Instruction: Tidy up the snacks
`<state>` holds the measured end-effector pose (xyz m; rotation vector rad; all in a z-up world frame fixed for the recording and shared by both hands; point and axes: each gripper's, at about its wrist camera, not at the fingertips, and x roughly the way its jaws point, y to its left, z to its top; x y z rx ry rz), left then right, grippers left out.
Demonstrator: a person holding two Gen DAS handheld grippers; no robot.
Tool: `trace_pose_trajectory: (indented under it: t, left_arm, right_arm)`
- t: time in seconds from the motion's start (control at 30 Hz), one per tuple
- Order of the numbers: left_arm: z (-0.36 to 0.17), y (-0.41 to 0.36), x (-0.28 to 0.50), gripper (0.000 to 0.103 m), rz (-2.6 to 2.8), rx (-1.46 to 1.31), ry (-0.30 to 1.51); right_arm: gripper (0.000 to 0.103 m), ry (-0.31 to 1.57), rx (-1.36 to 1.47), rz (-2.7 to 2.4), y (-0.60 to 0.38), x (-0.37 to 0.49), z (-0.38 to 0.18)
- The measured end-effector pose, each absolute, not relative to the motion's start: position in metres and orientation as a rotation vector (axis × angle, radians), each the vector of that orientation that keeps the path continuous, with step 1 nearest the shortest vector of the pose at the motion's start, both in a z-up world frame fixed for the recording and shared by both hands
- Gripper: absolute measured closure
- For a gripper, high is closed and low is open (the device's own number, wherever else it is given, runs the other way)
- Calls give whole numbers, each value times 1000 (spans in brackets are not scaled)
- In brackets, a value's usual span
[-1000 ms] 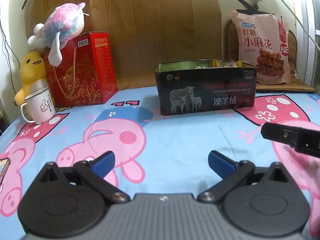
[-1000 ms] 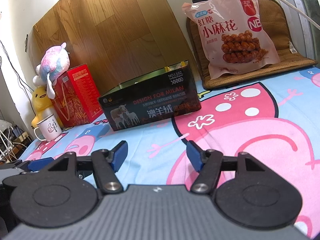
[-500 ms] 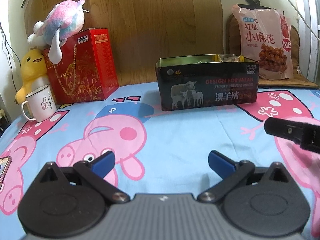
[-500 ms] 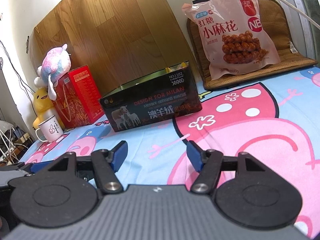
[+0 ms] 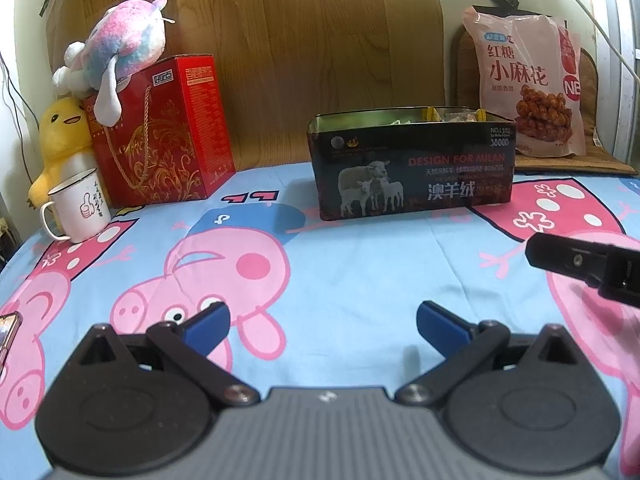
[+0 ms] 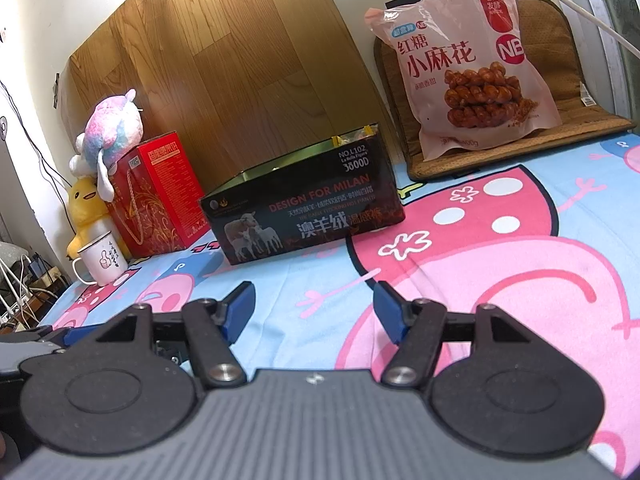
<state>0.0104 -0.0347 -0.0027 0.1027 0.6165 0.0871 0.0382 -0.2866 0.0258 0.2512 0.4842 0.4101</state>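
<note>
A black tin box (image 5: 412, 170) with a sheep picture stands open on the cartoon-print sheet; small wrapped snacks show above its rim at the right end. It also shows in the right wrist view (image 6: 304, 216). A large pink snack bag (image 5: 528, 84) (image 6: 472, 60) leans upright on a brown mat behind the box to the right. My left gripper (image 5: 322, 326) is open and empty, low over the sheet in front of the box. My right gripper (image 6: 314, 306) is open and empty; part of it (image 5: 588, 268) shows at the right edge of the left view.
A red gift box (image 5: 160, 136) with a pastel plush toy (image 5: 120, 52) on top stands at the back left, beside a yellow duck plush (image 5: 64, 148) and a white mug (image 5: 80, 204). A phone edge (image 5: 8, 340) lies far left. A wood panel (image 5: 280, 40) backs the scene.
Both grippers have drawn back a little from the tin box and tilted slightly; the box looks a bit smaller. Both stay open and empty.
</note>
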Motion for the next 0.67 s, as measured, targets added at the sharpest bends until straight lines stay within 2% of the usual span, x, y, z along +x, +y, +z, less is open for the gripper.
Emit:
trace_pose_trajectory:
  t: [0.67]
  left_arm:
    - [4,-35,7,0,14,60,603]
  right_arm:
    - [35,484,252,411,-287,38,25]
